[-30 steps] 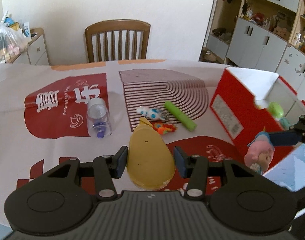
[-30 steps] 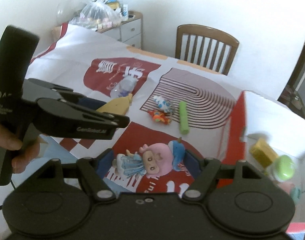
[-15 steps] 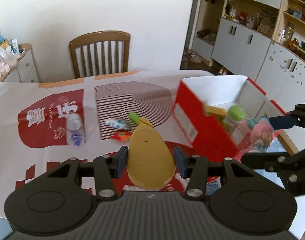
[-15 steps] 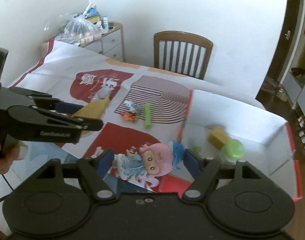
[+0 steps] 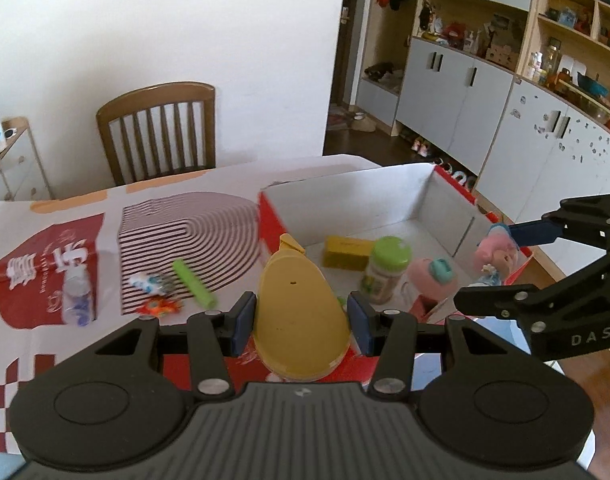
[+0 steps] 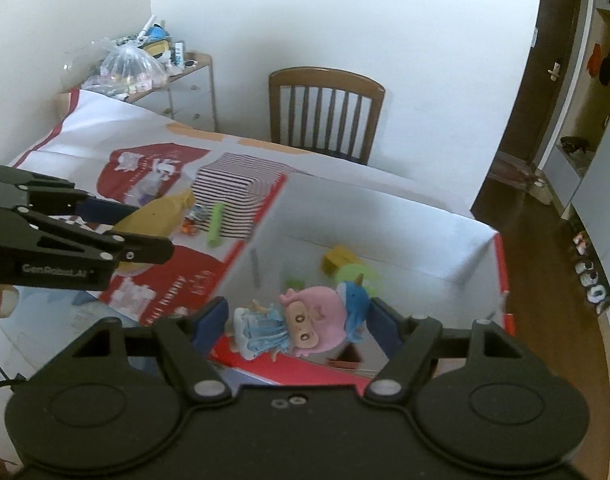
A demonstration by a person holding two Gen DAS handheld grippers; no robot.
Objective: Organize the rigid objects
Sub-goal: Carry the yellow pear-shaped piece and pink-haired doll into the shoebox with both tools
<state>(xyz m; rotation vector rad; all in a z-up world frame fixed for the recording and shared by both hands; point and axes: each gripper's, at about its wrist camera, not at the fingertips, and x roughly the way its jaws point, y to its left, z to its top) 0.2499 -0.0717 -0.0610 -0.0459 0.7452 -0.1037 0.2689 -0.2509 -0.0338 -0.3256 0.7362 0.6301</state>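
My left gripper (image 5: 301, 322) is shut on a yellow pear-shaped toy (image 5: 301, 312), held above the near-left edge of the red-and-white box (image 5: 345, 196). My right gripper (image 6: 295, 326) is shut on a pink-haired doll in a blue dress (image 6: 293, 322), held over the box's near rim (image 6: 305, 372). The doll also shows in the left wrist view (image 5: 491, 250). Inside the box lie a yellow block (image 5: 347, 252), a green-capped jar (image 5: 385, 270) and a pink toy (image 5: 433, 280).
On the tablecloth left of the box lie a green stick (image 5: 193, 282), a small white-blue figure (image 5: 149, 282), an orange toy (image 5: 159, 306) and a clear bottle (image 5: 77, 294). A wooden chair (image 5: 157, 132) stands behind the table. Cabinets stand at right.
Both grippers have risen and swung right toward the box, carrying their toys. The box interior has come into view below them.
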